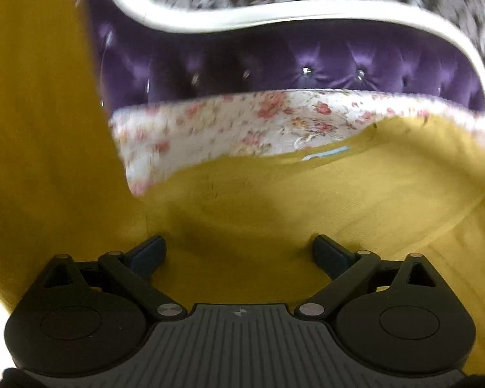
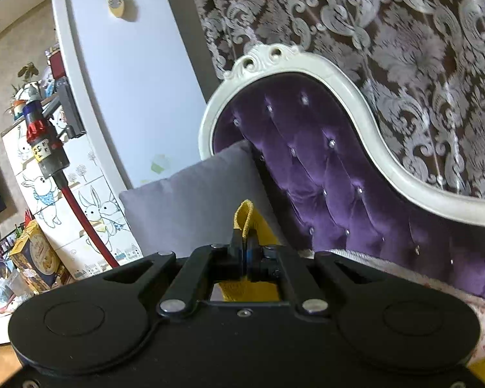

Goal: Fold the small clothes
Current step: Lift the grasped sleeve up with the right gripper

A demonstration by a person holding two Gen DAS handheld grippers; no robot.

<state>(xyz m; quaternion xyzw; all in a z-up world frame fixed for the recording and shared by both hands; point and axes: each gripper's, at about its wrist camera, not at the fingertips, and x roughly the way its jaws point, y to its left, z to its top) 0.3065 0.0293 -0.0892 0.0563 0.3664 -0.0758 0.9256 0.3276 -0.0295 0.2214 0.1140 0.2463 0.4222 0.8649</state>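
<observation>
A mustard-yellow garment [image 1: 274,200] lies on the floral seat cover [image 1: 229,126] of a purple sofa, with a light label near its neckline [image 1: 326,153]. One part of it rises up along the left of the left wrist view [image 1: 38,129]. My left gripper [image 1: 239,252] is open just above the cloth, with nothing between its fingers. My right gripper [image 2: 244,242] is shut on a folded edge of the yellow garment [image 2: 245,215], held up in the air above the sofa.
The tufted purple sofa back [image 2: 323,168] with its white carved frame [image 2: 365,123] stands behind. A grey cushion [image 2: 190,207] leans at the sofa's left end. Beyond are a white door [image 2: 129,80], a vacuum cleaner [image 2: 45,142] and boxes [image 2: 35,258].
</observation>
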